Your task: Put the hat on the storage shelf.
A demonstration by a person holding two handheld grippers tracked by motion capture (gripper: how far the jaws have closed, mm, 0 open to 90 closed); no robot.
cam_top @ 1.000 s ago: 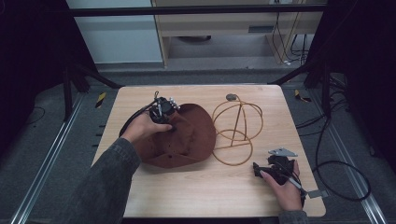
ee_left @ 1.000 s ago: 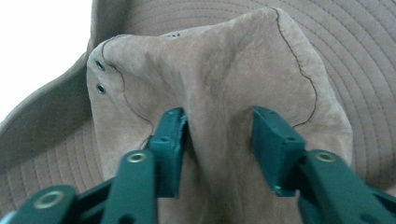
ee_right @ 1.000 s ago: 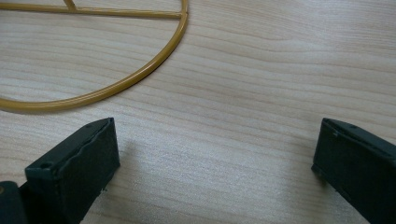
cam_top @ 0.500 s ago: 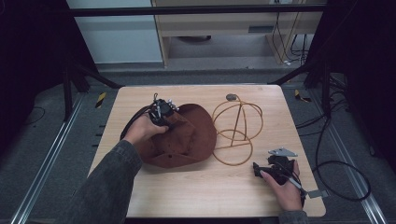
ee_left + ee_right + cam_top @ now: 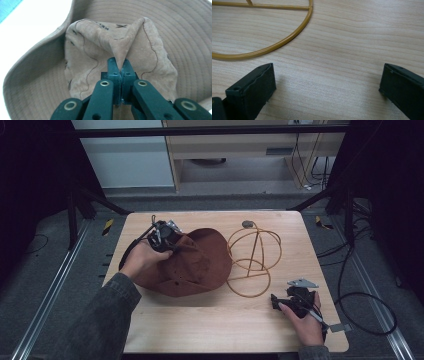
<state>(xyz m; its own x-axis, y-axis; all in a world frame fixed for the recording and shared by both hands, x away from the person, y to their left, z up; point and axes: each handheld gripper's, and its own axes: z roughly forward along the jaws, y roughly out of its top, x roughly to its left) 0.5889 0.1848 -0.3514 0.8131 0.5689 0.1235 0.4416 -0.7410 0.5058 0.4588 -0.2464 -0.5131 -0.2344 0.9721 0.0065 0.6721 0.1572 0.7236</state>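
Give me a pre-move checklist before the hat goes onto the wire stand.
1. Left gripper shut on a pinch of the hat crown: ok.
2. Pinch deep enough to carry the whole hat: cannot tell; it holds one small fold.
3. Hat off the table: not ok; the brim lies on it in the high view.
4. Wire stand upright, nothing on it: ok.
5. Right gripper open, apart from the stand's base ring: ok.
6. Stand steadied against tipping: not ok; nothing holds it.
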